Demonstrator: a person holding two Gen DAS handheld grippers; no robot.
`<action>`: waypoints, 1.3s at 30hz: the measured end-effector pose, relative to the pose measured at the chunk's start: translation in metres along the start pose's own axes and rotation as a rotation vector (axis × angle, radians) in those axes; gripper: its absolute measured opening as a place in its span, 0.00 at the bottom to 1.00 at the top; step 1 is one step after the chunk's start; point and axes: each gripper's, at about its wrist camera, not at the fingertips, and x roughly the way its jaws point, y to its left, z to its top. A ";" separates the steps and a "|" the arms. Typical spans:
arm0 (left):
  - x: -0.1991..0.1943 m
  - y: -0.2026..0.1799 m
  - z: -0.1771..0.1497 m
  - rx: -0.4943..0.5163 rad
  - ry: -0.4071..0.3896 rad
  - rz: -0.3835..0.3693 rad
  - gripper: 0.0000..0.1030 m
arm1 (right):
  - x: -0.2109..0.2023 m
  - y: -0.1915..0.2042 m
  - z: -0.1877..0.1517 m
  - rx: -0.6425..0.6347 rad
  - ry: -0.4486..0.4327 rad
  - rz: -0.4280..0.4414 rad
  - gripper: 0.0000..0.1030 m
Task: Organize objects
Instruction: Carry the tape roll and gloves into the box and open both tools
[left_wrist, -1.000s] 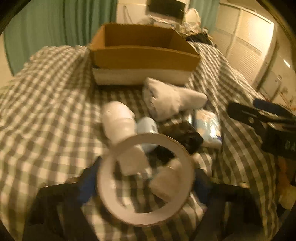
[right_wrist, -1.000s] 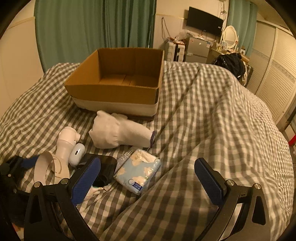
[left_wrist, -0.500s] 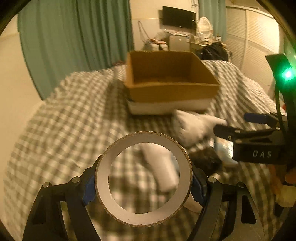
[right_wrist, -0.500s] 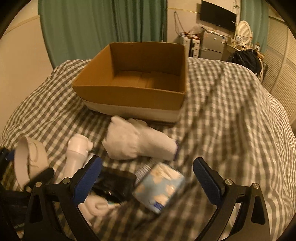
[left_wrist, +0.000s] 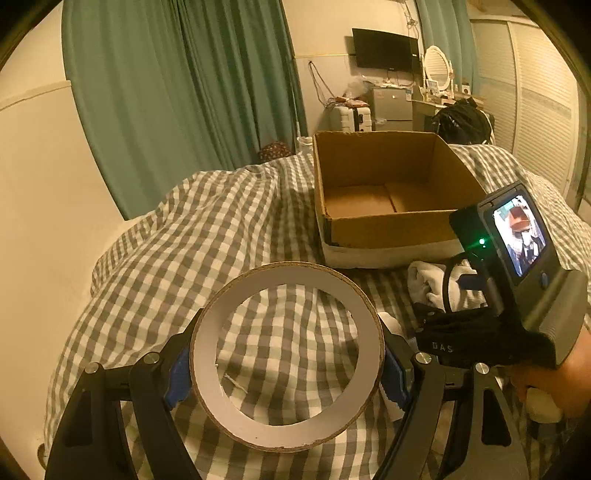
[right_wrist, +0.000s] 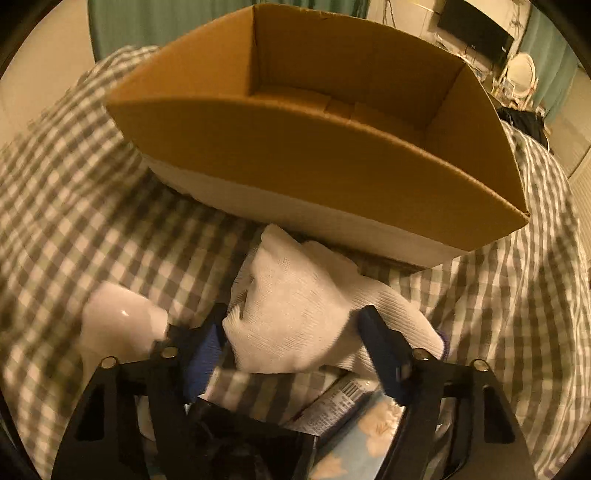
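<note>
**Two grips, one box: carry the ring in clean, close on the glove square**

Fingers of the left gripper (left_wrist: 286, 363) are clamped on the outer wall of the tape roll (left_wrist: 286, 432), one blue pad on each side, so the ring stands upright and faces the camera, lifted off the checked bedspread (left_wrist: 166, 258). The cardboard box (left_wrist: 391, 229) sits ahead and to the right, toward the far edge of the bed, and its floor shows nothing inside. To finish this step well, the roll wants carrying over the near wall of the box with height to spare, then lowering until it is close to the floor before the pads let go; dropped from above, a ring like this would likely roll or bounce against a wall.

Right gripper (right_wrist: 295, 345) fingers straddle the white glove (right_wrist: 303, 314), which lies on the bedspread just in front of the box's near wall. The pads look to be touching or nearly touching the knit on both sides, but I cannot tell whether they are actually pinching it. Soft cloth bunches, so the bite should take a thick fold, not a loose edge. A white bottle (right_wrist: 118, 321) lies just left of the glove, and a dark packet (right_wrist: 332, 402) and a blue tissue pack (right_wrist: 369, 439) sit under the gripper; the close should avoid snagging them.
</note>
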 end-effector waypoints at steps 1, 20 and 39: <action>-0.001 -0.003 -0.001 0.002 0.003 -0.001 0.80 | -0.002 -0.001 -0.002 0.005 -0.009 0.005 0.55; -0.047 0.003 0.046 -0.021 -0.099 -0.074 0.80 | -0.178 -0.042 -0.010 0.111 -0.404 0.153 0.37; 0.074 -0.037 0.178 0.033 -0.121 -0.080 0.80 | -0.134 -0.085 0.146 0.156 -0.440 0.226 0.37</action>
